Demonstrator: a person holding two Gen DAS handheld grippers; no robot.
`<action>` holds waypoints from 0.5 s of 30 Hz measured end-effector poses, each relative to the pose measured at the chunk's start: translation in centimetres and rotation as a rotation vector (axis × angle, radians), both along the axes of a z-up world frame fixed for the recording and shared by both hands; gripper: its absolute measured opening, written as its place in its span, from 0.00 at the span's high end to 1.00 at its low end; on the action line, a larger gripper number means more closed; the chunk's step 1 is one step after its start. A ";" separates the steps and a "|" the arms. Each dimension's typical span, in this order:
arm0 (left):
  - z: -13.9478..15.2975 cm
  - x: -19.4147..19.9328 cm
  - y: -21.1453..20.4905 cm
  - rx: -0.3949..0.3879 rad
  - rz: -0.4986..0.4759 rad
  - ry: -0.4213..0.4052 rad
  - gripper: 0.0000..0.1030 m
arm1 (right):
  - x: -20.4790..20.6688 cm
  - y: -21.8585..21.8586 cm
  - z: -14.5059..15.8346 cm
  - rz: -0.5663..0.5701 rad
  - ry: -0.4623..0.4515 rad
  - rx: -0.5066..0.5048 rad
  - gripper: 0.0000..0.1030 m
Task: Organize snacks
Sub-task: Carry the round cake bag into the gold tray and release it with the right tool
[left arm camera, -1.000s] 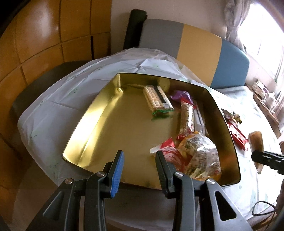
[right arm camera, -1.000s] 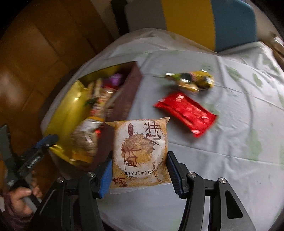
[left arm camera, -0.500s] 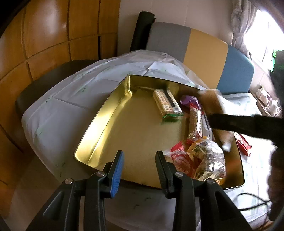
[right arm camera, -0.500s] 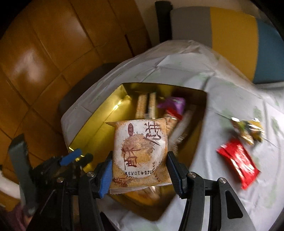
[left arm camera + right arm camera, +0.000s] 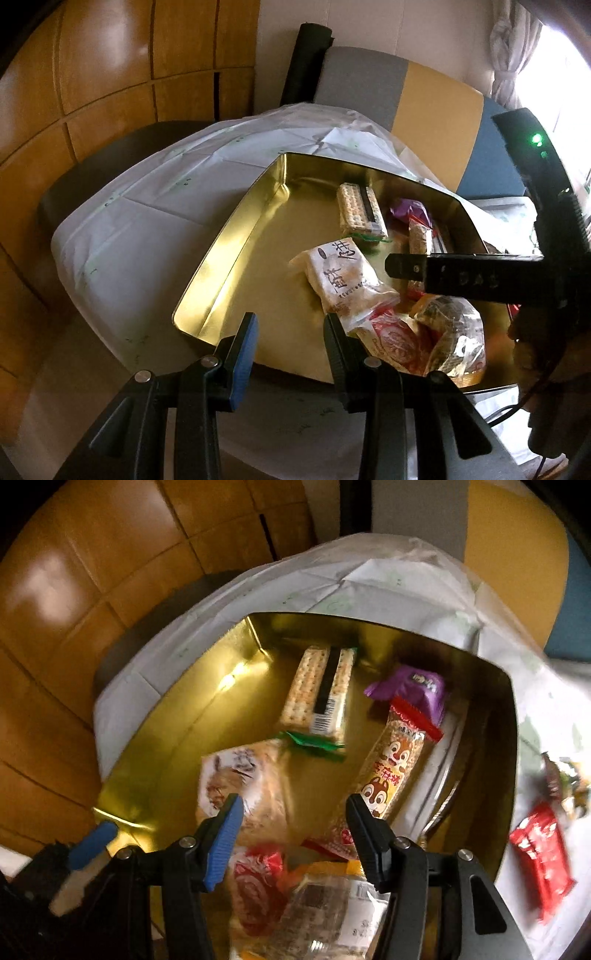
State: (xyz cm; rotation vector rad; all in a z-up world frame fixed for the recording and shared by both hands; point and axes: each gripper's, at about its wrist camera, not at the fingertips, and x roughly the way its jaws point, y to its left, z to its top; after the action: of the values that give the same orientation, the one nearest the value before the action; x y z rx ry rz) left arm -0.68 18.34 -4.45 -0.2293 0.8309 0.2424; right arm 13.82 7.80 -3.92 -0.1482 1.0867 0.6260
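Observation:
A gold tin (image 5: 221, 266) stands on the white tablecloth (image 5: 147, 206). A tan pastry packet (image 5: 340, 277) lies tilted inside it, leaning on a red round packet (image 5: 395, 339). In the right wrist view the pastry packet (image 5: 243, 786) is blurred and sits below and beyond my right gripper (image 5: 293, 812), which is open with neither pad touching it. My left gripper (image 5: 290, 332) hovers open and empty at the tin's near edge. One black finger (image 5: 461, 275) of the right gripper reaches over the tin from the right.
The tin (image 5: 177, 716) also holds a cracker pack (image 5: 321, 694), a purple packet (image 5: 417, 690), a squirrel-print bar (image 5: 391, 768) and a clear bag (image 5: 454, 332). A red wrapper (image 5: 543, 853) lies on the cloth to the right. A grey, yellow and blue chair back (image 5: 436, 103) stands behind.
My right gripper carried the pastry packet leftward from the cloth to over the tin, then let it go; the packet now lies in the tin. The left gripper barely moved.

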 end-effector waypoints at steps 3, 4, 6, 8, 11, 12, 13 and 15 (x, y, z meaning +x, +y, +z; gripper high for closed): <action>0.2 0.1 -0.1 0.006 0.001 0.001 0.64 | 0.0 -0.7 0.6 -0.013 0.015 0.044 0.43; 0.2 0.0 -0.2 0.008 0.001 0.001 0.64 | -0.1 -1.0 0.9 -0.014 0.009 0.060 0.43; 0.4 0.0 -0.4 0.013 -0.001 -0.001 0.64 | -0.6 -1.6 2.1 -0.012 -0.020 0.094 0.43; 0.7 0.0 -0.6 0.020 -0.004 -0.006 0.64 | -1.1 -2.2 2.9 -0.020 -0.041 0.106 0.40; 1.0 0.0 -1.0 0.029 -0.016 -0.010 0.64 | -2.0 -3.6 3.9 -0.037 -0.082 0.115 0.35; 1.1 0.0 -1.1 0.032 -0.021 -0.011 0.64 | -2.2 -3.8 4.1 -0.041 -0.089 0.115 0.35; 1.2 0.0 -1.2 0.034 -0.024 -0.011 0.64 | -2.5 -4.4 4.4 -0.047 -0.098 0.114 0.35; 1.4 -0.1 -1.5 0.039 -0.031 -0.014 0.64 | -3.1 -5.6 4.7 -0.062 -0.116 0.113 0.34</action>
State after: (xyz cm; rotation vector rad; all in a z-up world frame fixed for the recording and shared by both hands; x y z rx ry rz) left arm -0.81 16.84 -3.03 -0.1808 0.8148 0.2273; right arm 10.74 2.19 0.81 -0.0528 0.9383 0.6142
